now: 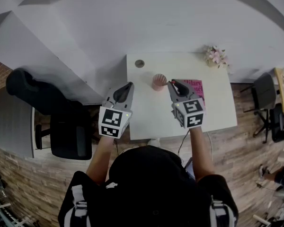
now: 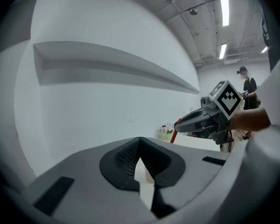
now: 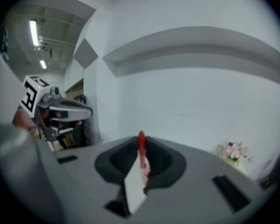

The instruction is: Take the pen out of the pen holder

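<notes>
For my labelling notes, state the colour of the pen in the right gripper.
Red pen, clearest in the right gripper view.

Smooth matt table (image 1: 217,103), red plastic pen (image 3: 141,144), wood-plank floor (image 1: 38,188)

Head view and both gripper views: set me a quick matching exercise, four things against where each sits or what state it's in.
Things:
1. pen
2. pen holder
3. flowers
4. left gripper

Places or states:
A. at the far right corner of the table
B. jaws together, nothing between them
C. clamped in the right gripper
D. standing on the table, seen between the two grippers' tips

Pairs: 1-C, 2-D, 3-A, 4-B
</notes>
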{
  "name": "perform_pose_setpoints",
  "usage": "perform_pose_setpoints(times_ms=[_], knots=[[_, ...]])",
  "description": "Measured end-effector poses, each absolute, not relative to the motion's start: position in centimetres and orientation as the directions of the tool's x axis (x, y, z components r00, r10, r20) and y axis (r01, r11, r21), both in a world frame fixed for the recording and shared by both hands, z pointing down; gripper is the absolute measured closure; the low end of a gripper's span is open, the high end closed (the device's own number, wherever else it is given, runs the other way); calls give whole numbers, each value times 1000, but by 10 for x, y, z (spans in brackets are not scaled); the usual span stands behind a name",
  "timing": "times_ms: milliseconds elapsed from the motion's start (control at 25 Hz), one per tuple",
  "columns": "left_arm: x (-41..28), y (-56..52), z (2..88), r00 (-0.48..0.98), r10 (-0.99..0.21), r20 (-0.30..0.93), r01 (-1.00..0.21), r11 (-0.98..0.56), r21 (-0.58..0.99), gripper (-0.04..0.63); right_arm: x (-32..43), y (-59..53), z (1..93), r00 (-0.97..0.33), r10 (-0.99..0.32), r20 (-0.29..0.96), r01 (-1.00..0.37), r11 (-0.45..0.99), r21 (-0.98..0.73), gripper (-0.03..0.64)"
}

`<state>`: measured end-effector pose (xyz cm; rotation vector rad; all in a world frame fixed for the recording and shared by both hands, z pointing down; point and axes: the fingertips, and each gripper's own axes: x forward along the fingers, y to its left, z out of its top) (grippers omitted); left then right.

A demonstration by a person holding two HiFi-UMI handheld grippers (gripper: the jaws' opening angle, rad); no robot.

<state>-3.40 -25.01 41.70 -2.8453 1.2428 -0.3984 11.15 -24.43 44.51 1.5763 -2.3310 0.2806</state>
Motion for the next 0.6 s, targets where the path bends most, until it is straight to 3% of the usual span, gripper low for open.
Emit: perform_pose_setpoints(times_ms=[600], knots=[[-29, -224, 393, 675, -716, 177, -703, -697, -141, 575, 110, -218, 409, -316, -904, 288, -936, 346, 58, 541]])
